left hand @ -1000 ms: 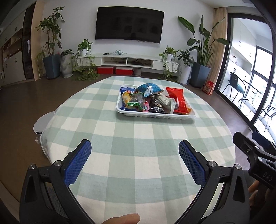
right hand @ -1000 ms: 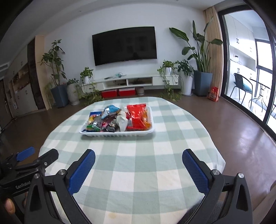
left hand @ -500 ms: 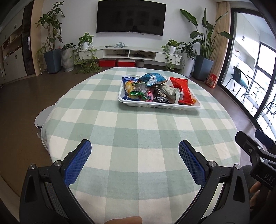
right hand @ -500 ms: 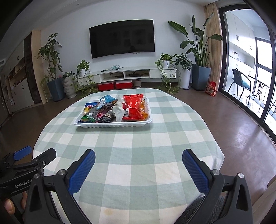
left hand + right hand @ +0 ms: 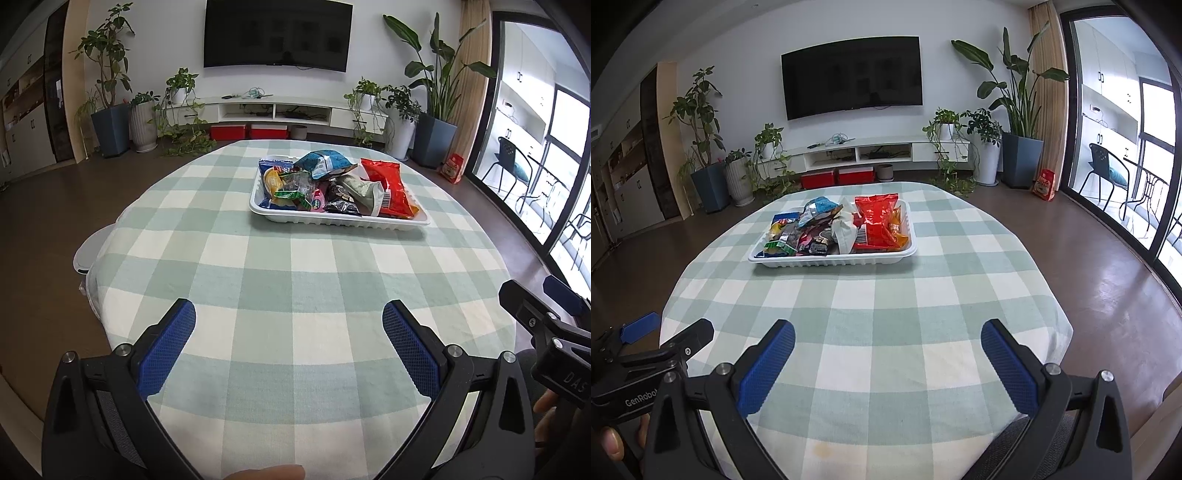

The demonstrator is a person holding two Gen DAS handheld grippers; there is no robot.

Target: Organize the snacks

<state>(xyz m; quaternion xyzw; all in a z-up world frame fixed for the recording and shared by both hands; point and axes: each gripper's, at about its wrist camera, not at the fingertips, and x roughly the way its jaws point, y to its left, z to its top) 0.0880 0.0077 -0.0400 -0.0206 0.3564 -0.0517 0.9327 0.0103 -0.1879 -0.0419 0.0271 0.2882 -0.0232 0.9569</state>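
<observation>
While both claws, left gripper (image 5: 289, 317) and right gripper (image 5: 887, 338), hang wide and empty at the near table edge, snacks (image 5: 334, 184) sit heaped in the white tray (image 5: 332, 218), far centre. Any pick: take top packets singly, pinch edges.

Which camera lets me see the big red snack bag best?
The right wrist view: the red snack bag faces this camera almost unblocked at the right end of the white tray. In the left wrist view the red snack bag shows too, but a pale bag overlaps its near left edge.
</observation>
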